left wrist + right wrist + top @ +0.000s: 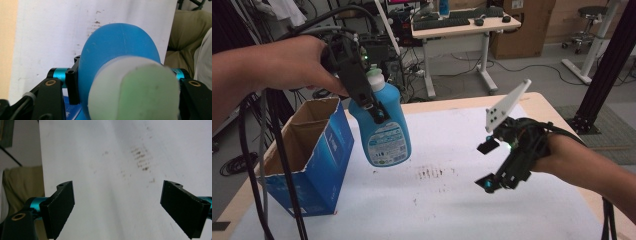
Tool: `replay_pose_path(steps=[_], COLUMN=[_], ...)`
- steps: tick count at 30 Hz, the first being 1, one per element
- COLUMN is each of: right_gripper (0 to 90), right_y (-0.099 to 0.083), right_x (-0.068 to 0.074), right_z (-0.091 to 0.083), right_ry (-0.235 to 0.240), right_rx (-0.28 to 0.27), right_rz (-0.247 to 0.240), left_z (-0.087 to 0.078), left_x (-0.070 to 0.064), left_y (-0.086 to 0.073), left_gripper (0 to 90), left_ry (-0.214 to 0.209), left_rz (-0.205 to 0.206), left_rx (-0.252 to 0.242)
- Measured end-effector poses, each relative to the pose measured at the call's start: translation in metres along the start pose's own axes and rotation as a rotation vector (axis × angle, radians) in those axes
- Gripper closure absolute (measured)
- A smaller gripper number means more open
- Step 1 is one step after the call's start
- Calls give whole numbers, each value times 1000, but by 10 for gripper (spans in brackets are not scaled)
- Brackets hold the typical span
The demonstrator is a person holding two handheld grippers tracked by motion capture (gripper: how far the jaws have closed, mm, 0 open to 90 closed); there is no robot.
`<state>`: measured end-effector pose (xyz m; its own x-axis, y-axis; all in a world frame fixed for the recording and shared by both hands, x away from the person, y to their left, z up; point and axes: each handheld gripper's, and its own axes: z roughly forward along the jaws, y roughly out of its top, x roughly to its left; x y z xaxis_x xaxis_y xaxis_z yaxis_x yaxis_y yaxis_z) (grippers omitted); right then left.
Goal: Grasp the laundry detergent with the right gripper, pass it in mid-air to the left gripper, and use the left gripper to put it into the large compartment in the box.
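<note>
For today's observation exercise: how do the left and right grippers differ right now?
The left gripper is shut on the blue bottle, lifted beside the cardboard box; the right gripper is open and holds nothing. The left is raised higher; the right hovers low over the white table. Both are hand-held.

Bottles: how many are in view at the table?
1. The blue bottle hangs above the white table cover, clamped in the left hand-held gripper, right of the open cardboard box. The box's inside is partly hidden.
</note>
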<state>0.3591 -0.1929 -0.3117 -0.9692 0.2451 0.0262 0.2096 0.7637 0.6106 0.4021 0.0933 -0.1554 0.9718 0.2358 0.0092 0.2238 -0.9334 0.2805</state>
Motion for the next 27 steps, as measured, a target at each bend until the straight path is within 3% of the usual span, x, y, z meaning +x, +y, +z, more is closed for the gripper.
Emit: replay_pose_path(steps=[4, 6, 7, 9, 12, 16, 27], right_gripper=[111, 16, 6, 6, 6, 7, 7], right_y=[-10, -15, -17, -20, -25, -30, -37], right_x=[-1, -3, -4, -5, -4, -3, -2], right_z=[-7, -10, -12, -16, -21, -27, -34], right_ry=[-27, -33, -40, -37, -55, -45, -39], right_rx=[73, 94, 105, 125, 122, 143, 137], right_rz=[10, 27, 53, 58, 56, 56, 64], left_z=[-13, -19, -23, -29, -37, -47, -63], left_x=[3, 4, 4, 5, 5, 9, 19], left_y=[-6, -8, -9, -11, -15, -22, -48], left_gripper=[379, 379, 379, 379, 379, 379, 379], left_ry=[12, 22, 25, 30, 38, 47, 97], left_rz=[-55, -77, -91, -112, -143, -210, -355], left_rx=[-10, -16, -21, -32, -43, -73, -90])
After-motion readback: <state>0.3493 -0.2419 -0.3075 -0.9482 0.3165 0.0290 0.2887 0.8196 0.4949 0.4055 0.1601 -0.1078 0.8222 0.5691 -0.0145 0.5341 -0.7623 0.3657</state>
